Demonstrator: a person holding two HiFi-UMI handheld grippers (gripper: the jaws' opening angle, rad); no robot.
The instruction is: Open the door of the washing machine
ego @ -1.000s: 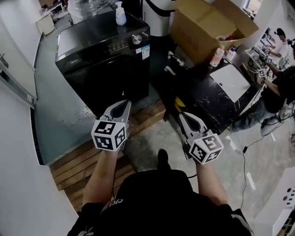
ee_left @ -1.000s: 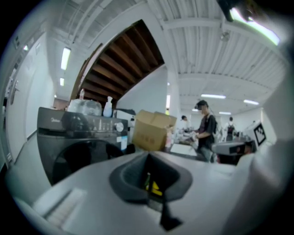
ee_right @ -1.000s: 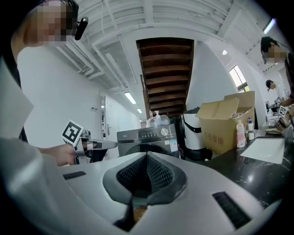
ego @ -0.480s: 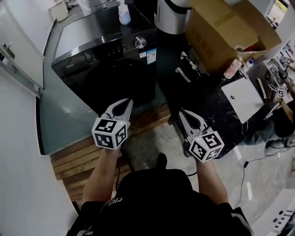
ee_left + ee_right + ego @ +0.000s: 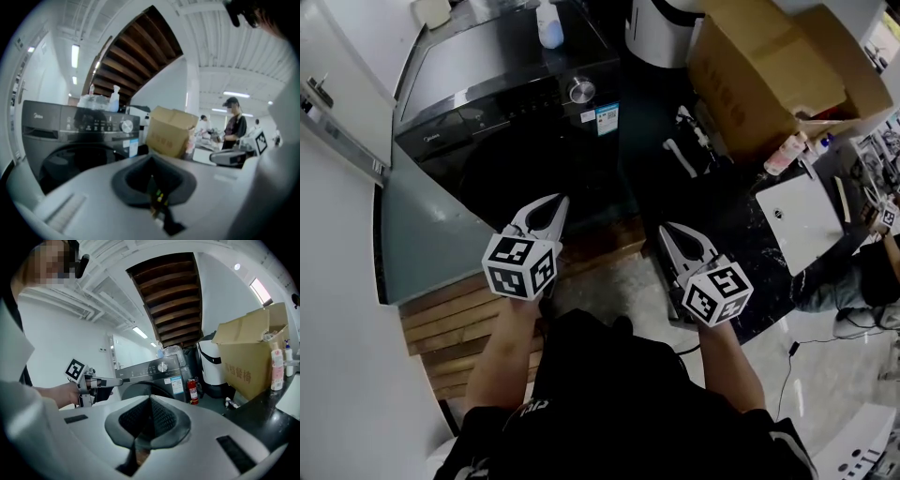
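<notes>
Washing machine (image 5: 502,112): black front-loader, stood upright on a wooden platform (image 5: 455,314), against the wall at upper left of head view.
Facing: front panel is turned toward the person, i.e. down-right in head view; long axis vertical.
Door (image 5: 548,173): round, dark, set in the front below the control strip; seen flush w/ the front, shut.
Controls: strip runs across the top front edge, w/ a knob (image 5: 579,91) near its right end.
On top: a pump bottle (image 5: 548,23) is stood at the back edge.
Left claw (image 5: 555,201): jaws pressed together, nothing between them; pointed at the lower front of the machine, held short of it, no contact seen.
Right claw (image 5: 666,228): jaws likewise closed and empty; held right of the machine, over the edge of a dark bench (image 5: 722,202).
Claws vs. each other: side by side, well apart.
Right of machine: a cardboard box (image 5: 769,66) w/ flaps open; a white board (image 5: 806,220) lies on the bench.
</notes>
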